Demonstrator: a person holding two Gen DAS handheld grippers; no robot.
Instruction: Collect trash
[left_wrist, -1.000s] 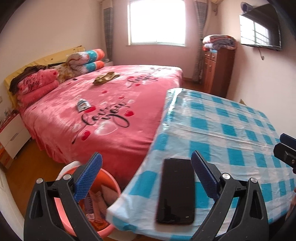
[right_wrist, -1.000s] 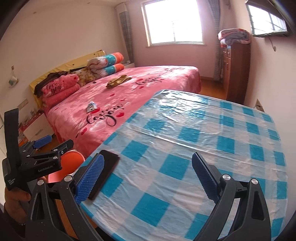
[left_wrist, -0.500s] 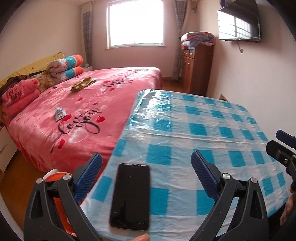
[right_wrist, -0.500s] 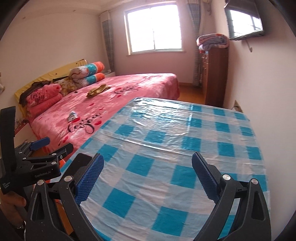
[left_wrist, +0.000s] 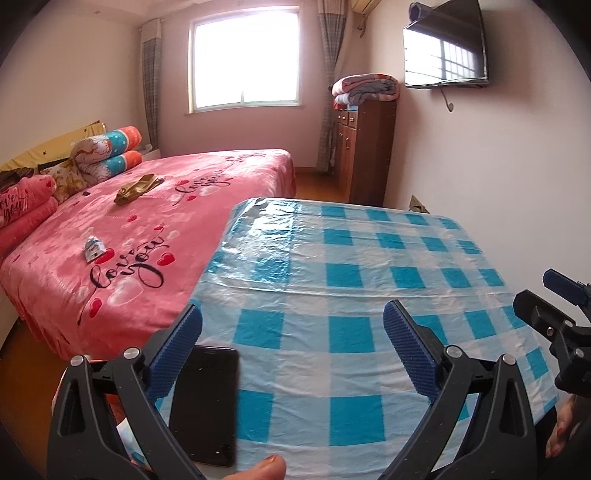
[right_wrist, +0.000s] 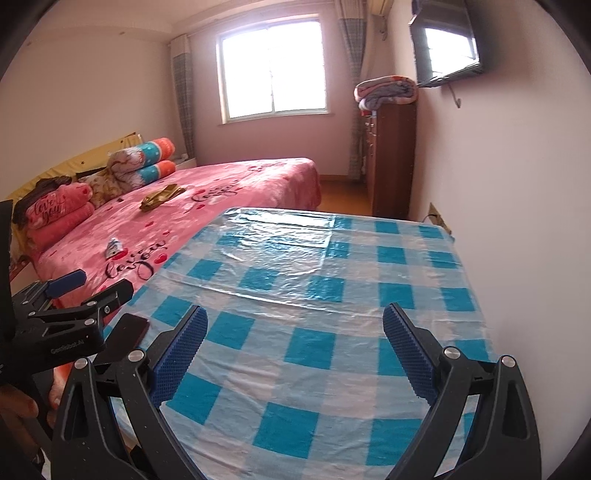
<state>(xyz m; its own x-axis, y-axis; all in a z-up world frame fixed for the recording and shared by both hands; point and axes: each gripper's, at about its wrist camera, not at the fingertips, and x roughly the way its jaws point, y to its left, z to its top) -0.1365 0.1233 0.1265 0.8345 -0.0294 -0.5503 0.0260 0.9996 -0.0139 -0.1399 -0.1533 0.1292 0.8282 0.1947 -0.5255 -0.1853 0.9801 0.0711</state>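
Observation:
A small crumpled white-and-blue wrapper lies on the pink bedspread, well ahead and to the left of both grippers. My left gripper hangs open over the near edge of the blue-checked table, with nothing between its fingers. A black phone lies flat on the table under its left finger. My right gripper is open and empty over the same table. Each gripper shows in the other's view: the right gripper and the left gripper. An orange bin is almost wholly hidden low on the left.
The pink bed runs along the table's left side, with an olive cloth and rolled bedding on it. A brown cabinet with folded blankets stands by the far wall under a wall TV. A person's fingertip shows at the bottom.
The left gripper has swung right and up from the bin toward the table, so the phone slid to the lower left and the bin dropped almost out of sight. Both grippers stay open.

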